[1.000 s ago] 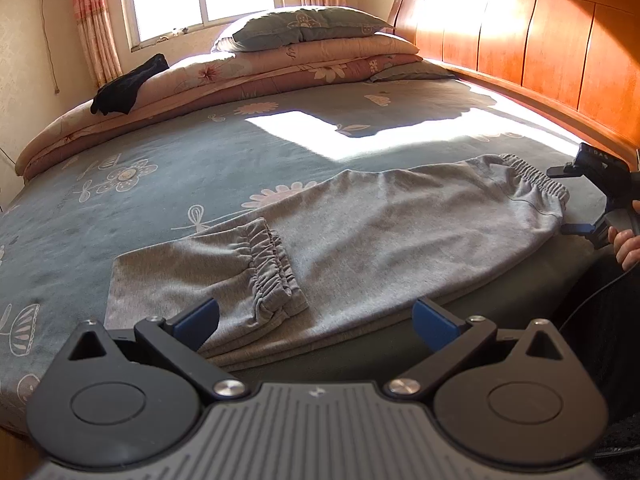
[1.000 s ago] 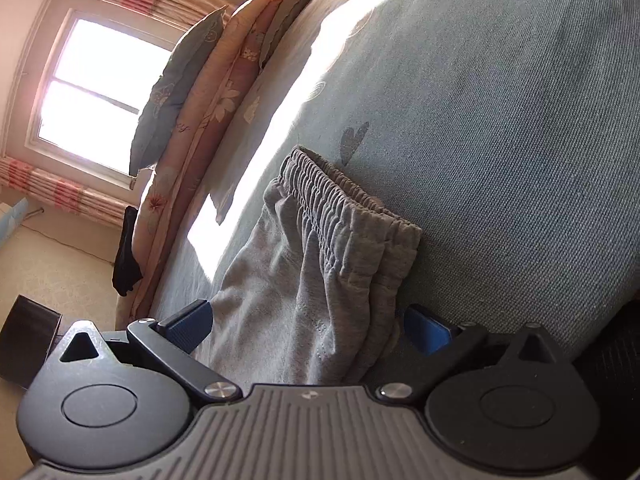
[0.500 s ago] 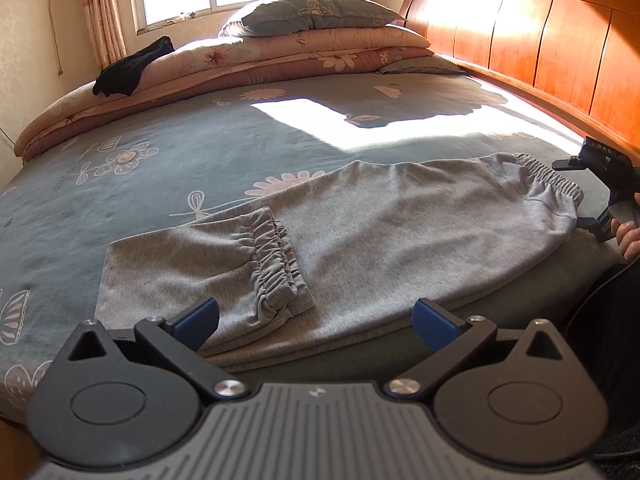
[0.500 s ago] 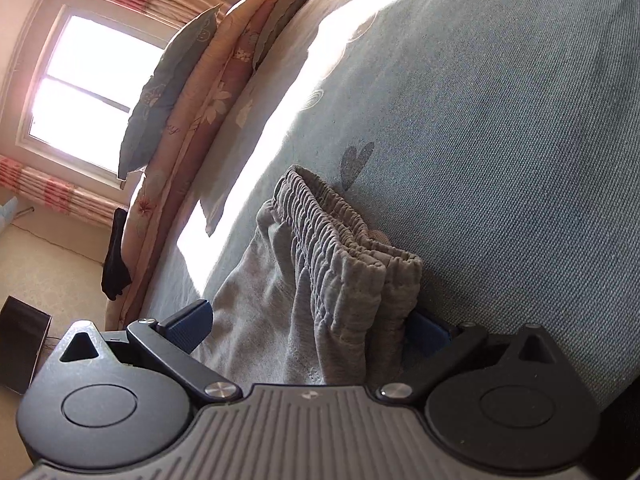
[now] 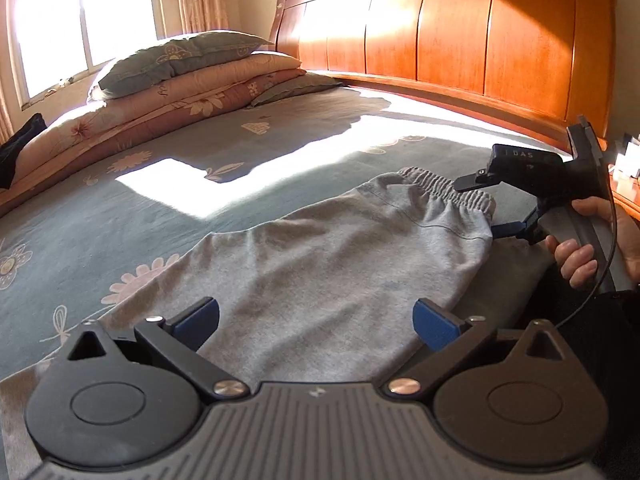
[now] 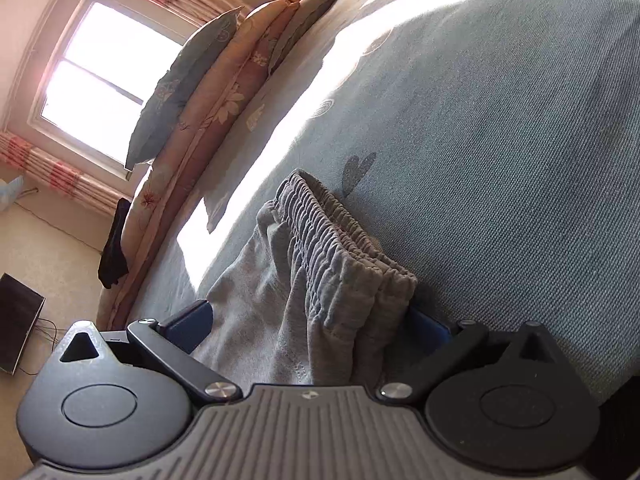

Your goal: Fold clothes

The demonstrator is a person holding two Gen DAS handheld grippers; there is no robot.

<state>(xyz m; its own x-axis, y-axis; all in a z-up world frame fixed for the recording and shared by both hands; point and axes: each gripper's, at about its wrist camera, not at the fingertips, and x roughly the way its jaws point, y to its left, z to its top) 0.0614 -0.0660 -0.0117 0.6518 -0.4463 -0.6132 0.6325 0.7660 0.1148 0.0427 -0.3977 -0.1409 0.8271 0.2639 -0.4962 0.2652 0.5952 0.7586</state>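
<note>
Both claws stand wide: the left gripper hovers over the near part of the grey trousers spread on the bed, while the right gripper straddles their waistband, cloth bunched between its fingers. Only the left view shows the person's hand on the right tool; only the right view shows the dark panel on the floor.

Both grippers: black ribbed body, round pivot discs, silver screws, blue fingers; black cable, "DAS" mark.
</note>
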